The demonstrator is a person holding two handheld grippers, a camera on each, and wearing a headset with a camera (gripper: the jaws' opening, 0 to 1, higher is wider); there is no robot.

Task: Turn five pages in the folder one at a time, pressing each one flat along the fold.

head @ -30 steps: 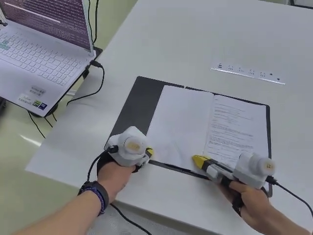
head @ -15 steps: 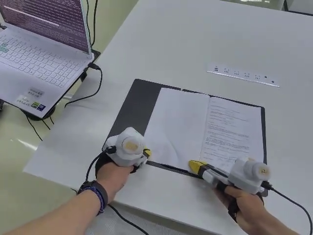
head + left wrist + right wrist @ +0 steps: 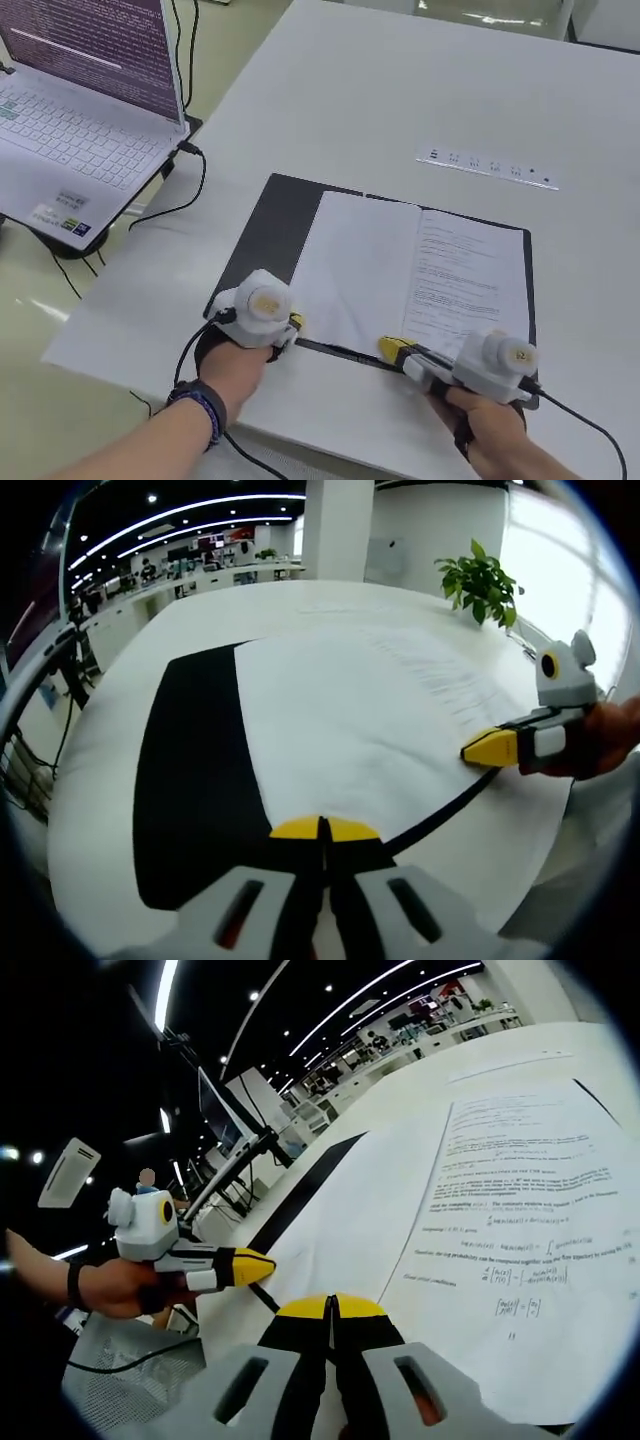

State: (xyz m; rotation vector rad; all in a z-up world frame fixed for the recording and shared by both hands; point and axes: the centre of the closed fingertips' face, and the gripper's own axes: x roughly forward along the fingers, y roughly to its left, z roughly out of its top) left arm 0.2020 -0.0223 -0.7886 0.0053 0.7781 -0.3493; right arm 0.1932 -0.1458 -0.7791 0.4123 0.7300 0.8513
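A black folder [image 3: 262, 232] lies open on the white table, a blank turned page [image 3: 352, 268] on its left half and a printed page [image 3: 464, 280] on its right. My left gripper [image 3: 294, 322] is shut, its yellow tips [image 3: 324, 829] at the folder's near edge by the blank page's corner. Its jaws hold nothing that I can see. My right gripper [image 3: 390, 348] is shut too, its yellow tips [image 3: 331, 1307] resting at the near edge close to the fold, nothing between them. The left gripper [image 3: 240, 1266] appears in the right gripper view, and the right gripper [image 3: 487, 748] in the left one.
An open laptop [image 3: 70, 120] with cables [image 3: 170, 205] sits on a stand left of the table. A power strip [image 3: 488, 165] lies flush in the table behind the folder. The table's near edge [image 3: 300, 435] runs just below both hands.
Both grippers have stayed at the folder's near edge, shut. The head camera has shifted, so the whole scene sits slightly lower and left in view.
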